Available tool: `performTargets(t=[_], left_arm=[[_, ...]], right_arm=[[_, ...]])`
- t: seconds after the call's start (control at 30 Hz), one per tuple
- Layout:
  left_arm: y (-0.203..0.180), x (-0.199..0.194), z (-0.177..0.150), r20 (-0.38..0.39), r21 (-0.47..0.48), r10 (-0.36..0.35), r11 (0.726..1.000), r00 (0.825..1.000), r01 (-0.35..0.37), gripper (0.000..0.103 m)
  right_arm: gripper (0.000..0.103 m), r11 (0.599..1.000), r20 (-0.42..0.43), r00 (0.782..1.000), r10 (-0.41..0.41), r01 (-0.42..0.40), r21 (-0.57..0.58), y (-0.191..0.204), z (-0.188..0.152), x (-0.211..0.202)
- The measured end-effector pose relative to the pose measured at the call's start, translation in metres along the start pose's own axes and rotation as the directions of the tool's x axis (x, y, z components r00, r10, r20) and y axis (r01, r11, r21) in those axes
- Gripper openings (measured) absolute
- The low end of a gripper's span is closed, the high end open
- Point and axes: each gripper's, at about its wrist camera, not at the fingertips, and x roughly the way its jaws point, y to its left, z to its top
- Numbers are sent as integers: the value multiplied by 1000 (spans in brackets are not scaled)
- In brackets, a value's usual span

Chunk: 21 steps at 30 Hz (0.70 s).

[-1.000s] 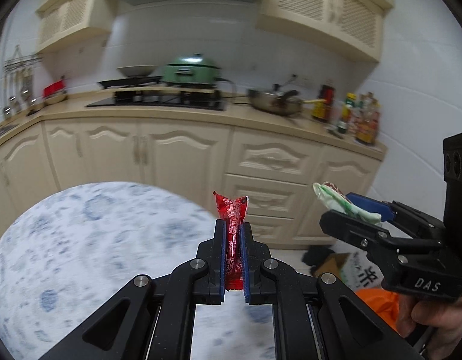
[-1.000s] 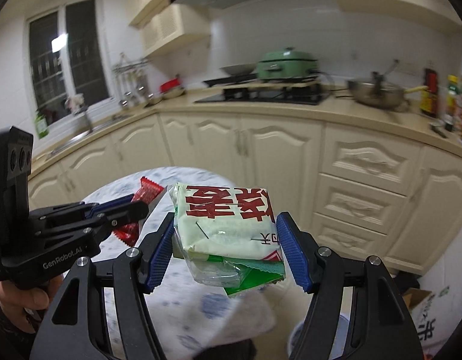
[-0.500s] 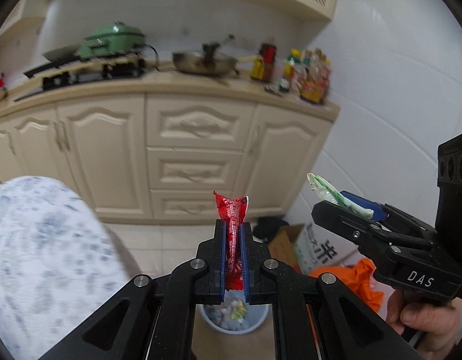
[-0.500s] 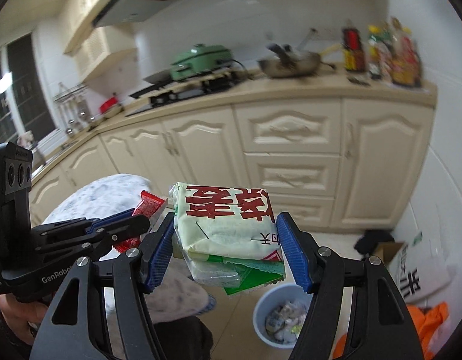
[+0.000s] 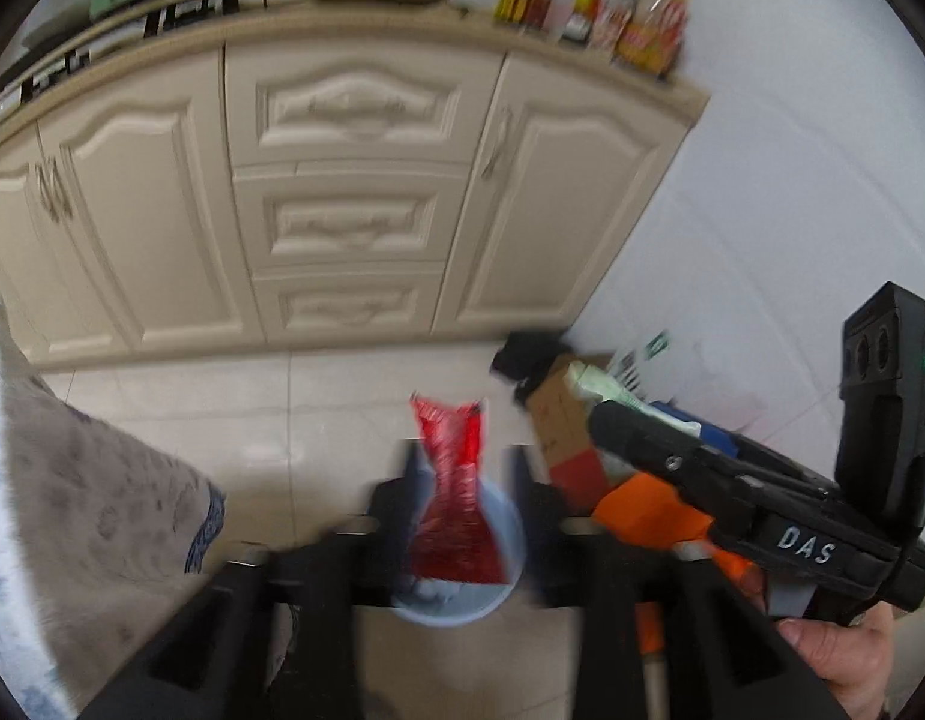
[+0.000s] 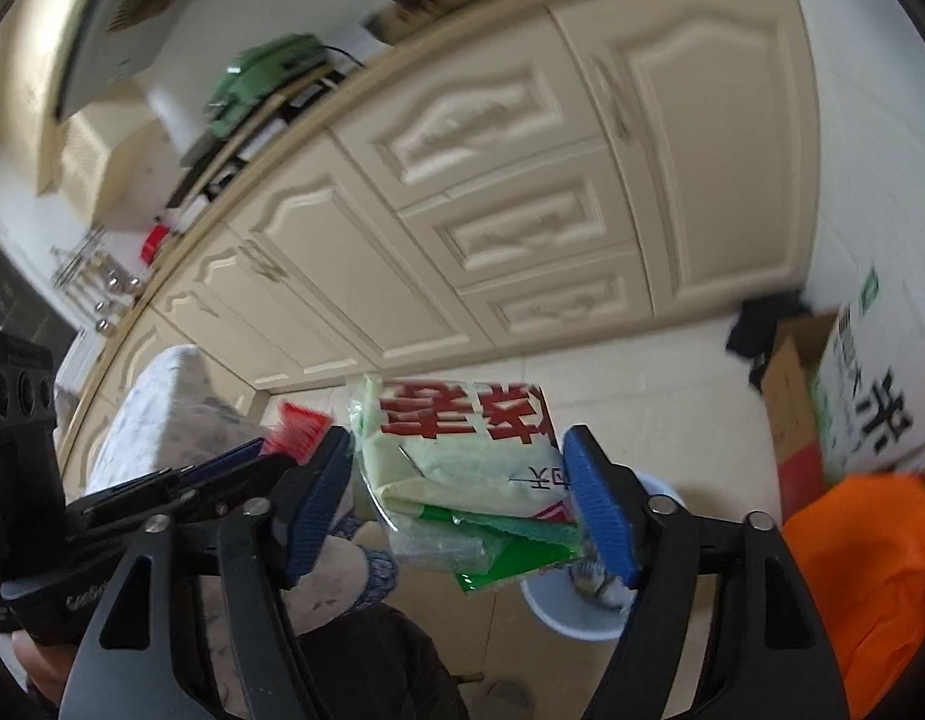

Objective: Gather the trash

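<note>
**While over the bin: both tongs loaded**

Left gripper (image 5: 465,474) spread wide, blurred; red wrapper (image 5: 456,510) between the fingers, touching neither clearly, directly above the pale bin (image 5: 456,594) on the floor tiles. Right gripper (image 6: 456,504) pinching a green-white packet (image 6: 462,450) between blue pads (image 6: 594,504), bin (image 6: 570,618) below and slightly right. Cardboard box (image 6: 789,384) and orange bag (image 6: 864,570) at right, near the wall. Cabinets (image 5: 354,180) far behind.

- Even, bright indoor light, soft shadows on the floor (image 5: 318,396)
- Motion blur smears the left gripper (image 5: 462,480) and red wrapper (image 5: 456,498)
- Cabinets (image 6: 492,180) bow under fisheye distortion; dark vignette rims both views
</note>
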Motion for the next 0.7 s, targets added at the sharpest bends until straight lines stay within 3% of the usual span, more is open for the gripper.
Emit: performTargets(t=[0.03, 0.2, 0.37, 0.43, 0.7], left_arm=[[0, 8, 2, -14, -16, 1, 1000, 1000, -2, 65], [2, 30, 15, -27, -42, 44, 998, 999, -45, 86], [4, 27, 16, -11, -65, 83, 994, 996, -84, 94], [4, 8, -6, 13, -63, 100, 993, 995, -99, 98], [-2, -51, -33, 108, -59, 120, 992, 987, -115, 100]], right_arm=[[83, 1000, -13, 1000, -4, 5, 23, -7, -1, 5], [90, 994, -33, 999, -7, 10, 107, -32, -11, 14], [103, 992, -28, 999, -28, 31, 122, -36, -17, 13], [103, 990, -20, 999, -45, 48, 131, -34, -17, 11], [103, 993, 1, 998, -70, 70, 97, -7, -15, -4]])
